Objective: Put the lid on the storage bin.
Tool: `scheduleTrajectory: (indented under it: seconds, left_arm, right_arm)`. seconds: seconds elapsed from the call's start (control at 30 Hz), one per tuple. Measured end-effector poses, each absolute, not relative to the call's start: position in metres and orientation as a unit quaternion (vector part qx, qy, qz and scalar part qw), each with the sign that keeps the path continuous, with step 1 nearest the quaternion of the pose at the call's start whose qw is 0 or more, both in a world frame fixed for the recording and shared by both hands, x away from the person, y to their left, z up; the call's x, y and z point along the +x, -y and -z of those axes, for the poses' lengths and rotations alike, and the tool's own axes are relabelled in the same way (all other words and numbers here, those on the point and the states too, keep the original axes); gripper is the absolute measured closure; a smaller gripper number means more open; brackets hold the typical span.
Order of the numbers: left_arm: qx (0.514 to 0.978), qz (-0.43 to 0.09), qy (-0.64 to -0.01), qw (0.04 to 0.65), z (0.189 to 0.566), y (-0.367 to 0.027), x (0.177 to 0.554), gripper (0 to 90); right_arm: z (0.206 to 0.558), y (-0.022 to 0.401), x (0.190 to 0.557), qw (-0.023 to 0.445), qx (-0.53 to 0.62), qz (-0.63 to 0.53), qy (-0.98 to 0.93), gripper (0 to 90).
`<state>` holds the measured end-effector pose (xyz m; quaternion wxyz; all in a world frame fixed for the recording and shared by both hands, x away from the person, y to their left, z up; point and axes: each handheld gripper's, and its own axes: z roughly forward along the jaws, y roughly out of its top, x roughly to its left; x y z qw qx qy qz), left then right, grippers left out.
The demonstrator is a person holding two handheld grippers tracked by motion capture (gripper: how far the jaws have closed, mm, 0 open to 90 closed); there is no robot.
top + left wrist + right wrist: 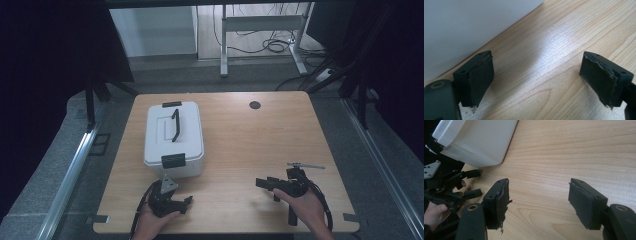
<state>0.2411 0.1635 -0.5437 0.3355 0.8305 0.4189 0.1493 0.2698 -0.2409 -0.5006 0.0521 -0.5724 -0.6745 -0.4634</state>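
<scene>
A white box (174,140) sits on the wooden counter (250,145), toward the left edge and about midway between the far and near edges, its lid closed, a black handle (175,125) lying along the top and a black latch (173,160) on the near end, another on the far end. Just in front of the box, close to the near edge, the left hand-held gripper (188,201) rests low over the wood in the person's left hand (152,222); its jaws stand wide apart with nothing between them, bare counter showing in the gap, and the box's white wall rises just beside one jaw in the left gripper view (469,27). The right hand-held gripper (261,183) is held in the right hand (305,205) toward the near right corner, well apart from the box, pointing left across the counter toward the other gripper. Its jaws also stand wide open and empty, only wood grain between the worn pads (581,205). Its cable (324,207) trails back over the near edge.
</scene>
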Motion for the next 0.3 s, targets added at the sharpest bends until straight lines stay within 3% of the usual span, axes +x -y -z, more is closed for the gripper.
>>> scheduleTrajectory:
  seconds: [0.3]
  left_arm:
    - [0.829,-0.15,-0.422,0.335,0.5437,-0.1634,0.2416,11.7]
  right_arm:
    - [0.5036,0.2404,0.2707,0.057,-0.574,0.462,0.674,31.0]
